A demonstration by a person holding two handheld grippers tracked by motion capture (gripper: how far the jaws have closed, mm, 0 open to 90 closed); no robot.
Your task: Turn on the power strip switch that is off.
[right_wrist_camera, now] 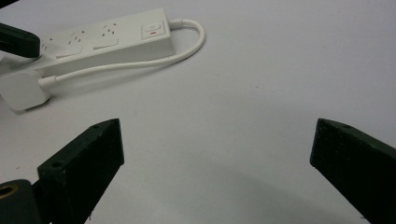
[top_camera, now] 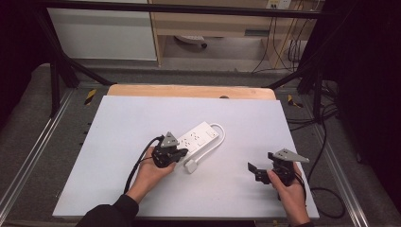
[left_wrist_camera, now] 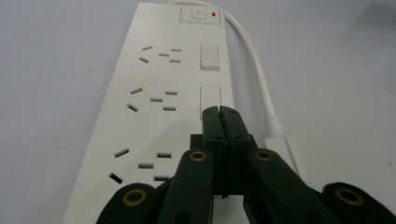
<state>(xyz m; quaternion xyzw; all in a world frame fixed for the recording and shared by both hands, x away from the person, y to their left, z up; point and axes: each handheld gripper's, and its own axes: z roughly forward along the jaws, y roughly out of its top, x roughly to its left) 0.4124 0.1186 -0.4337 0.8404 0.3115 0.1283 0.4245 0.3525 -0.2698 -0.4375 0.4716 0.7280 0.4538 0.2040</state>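
A white power strip (top_camera: 198,135) lies slantwise in the middle of the white tabletop (top_camera: 127,118), its cord looped round to a white plug (top_camera: 191,166) beside it. My left gripper (top_camera: 182,152) is at the strip's near end. In the left gripper view its jaws are shut together, and the gripper (left_wrist_camera: 219,111) rests its tips on the lower rocker switch (left_wrist_camera: 211,95) of the strip (left_wrist_camera: 154,79). My right gripper (top_camera: 261,163) hangs open over bare table at the right. In its own view this gripper (right_wrist_camera: 219,135) has its jaws wide apart with nothing between them, the strip (right_wrist_camera: 116,39) and plug (right_wrist_camera: 21,91) lying farther off.
The white cord (left_wrist_camera: 254,60) runs along the strip's right side. A second rocker switch (left_wrist_camera: 209,58) and a main button (left_wrist_camera: 200,15) with a red mark sit farther up the strip. A wooden edge (top_camera: 189,91) borders the table's far side, with black frame legs and cables around it.
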